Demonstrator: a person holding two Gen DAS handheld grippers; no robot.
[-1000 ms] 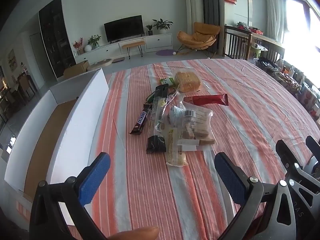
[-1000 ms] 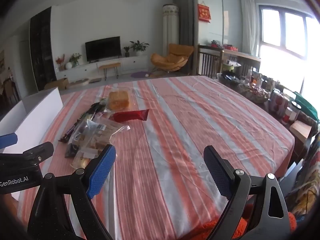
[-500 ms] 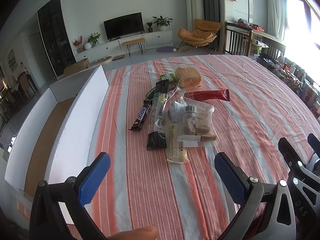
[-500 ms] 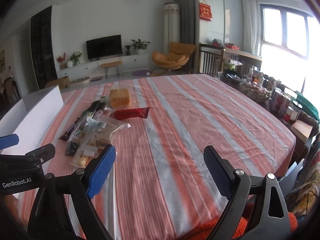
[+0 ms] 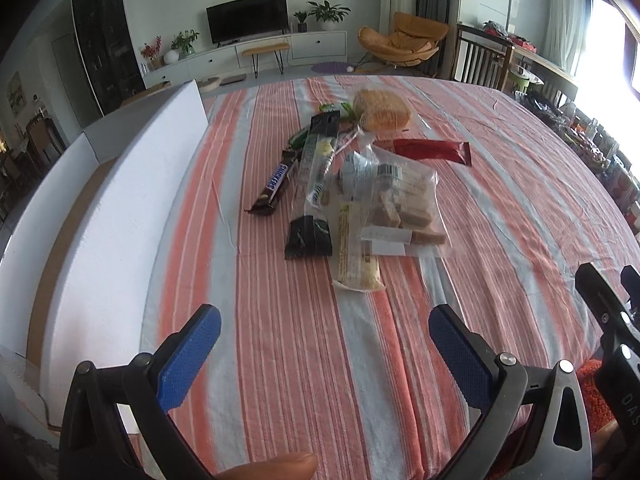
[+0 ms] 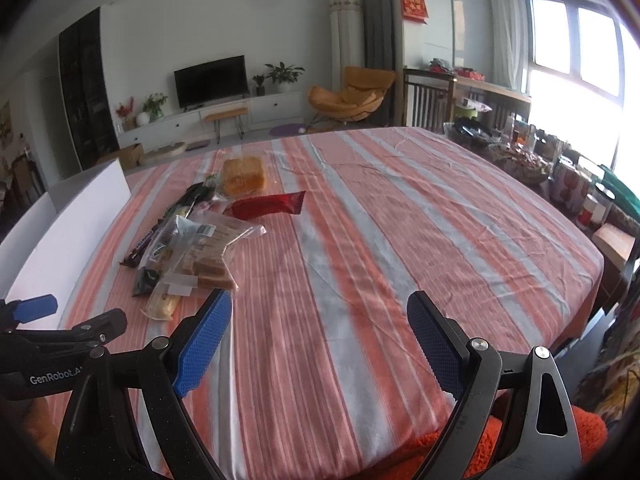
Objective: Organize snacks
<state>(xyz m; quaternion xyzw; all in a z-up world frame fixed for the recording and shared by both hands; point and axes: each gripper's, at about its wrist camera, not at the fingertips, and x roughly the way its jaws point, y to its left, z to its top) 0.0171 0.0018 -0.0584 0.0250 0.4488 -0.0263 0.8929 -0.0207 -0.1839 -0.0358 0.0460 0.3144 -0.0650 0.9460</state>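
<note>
Currently: your left gripper (image 5: pixel 324 344) wide open, empty, low centre of frame. Right gripper (image 6: pixel 318 332) likewise, nothing held. Snack pile (image 5: pixel 352 184) mid-frame on striped cloth (image 5: pixel 500 184), well ahead of fingers. White box (image 5: pixel 132 200) at left edge, likely destination, beside pile for short carry.

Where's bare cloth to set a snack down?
Free: the striped cloth right of the red packet, and the strip between the white box and the Snickers bar. Crowded: the snack pile mid-table.
</note>
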